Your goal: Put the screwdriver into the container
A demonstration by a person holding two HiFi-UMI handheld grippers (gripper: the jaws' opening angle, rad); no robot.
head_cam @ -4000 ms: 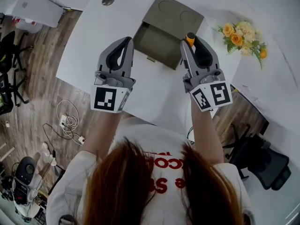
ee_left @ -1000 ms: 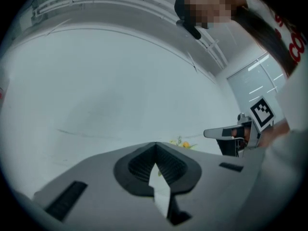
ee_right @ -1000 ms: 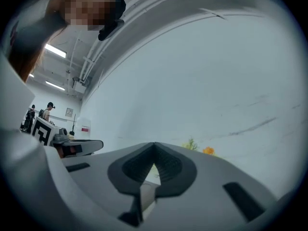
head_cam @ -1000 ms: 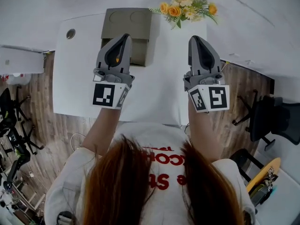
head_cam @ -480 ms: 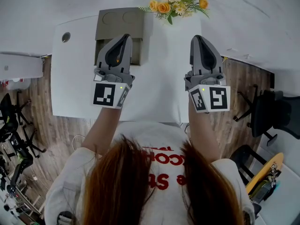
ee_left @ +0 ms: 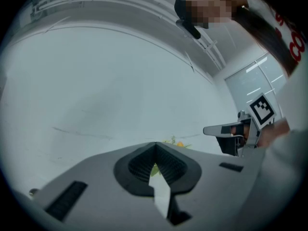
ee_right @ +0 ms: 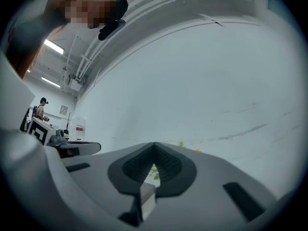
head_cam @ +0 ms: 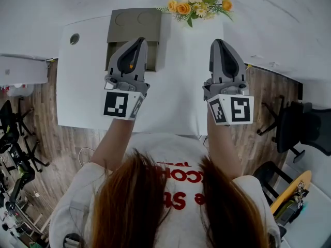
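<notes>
Left gripper (head_cam: pixel 140 40): jaws closed, tips met, nothing between them, as its own view confirms (ee_left: pixel 155 144). Right gripper (head_cam: pixel 216 42): jaws likewise closed and empty (ee_right: pixel 154 144). Both are held above the table, well apart, pointing away from the person.

Screwdriver (head_cam: pixel 131 64): only a small orange part is visible, through the opening in the left gripper's body, in line with the container's open lower section. Whether it rests fully inside cannot be confirmed, as the gripper covers that area.

Container (head_cam: pixel 133 19): olive-grey box at the far side of the white table (head_cam: pixel 176 87), its upper panel bearing two round recesses. Yellow and orange flowers (head_cam: pixel 195 6) lie just beside it, to its right. A round hole (head_cam: pixel 75 36) sits near the table's far left corner. Wooden floor (head_cam: pixel 67 138) surrounds the table; a dark office chair (head_cam: pixel 302 128) stands at the right.
</notes>
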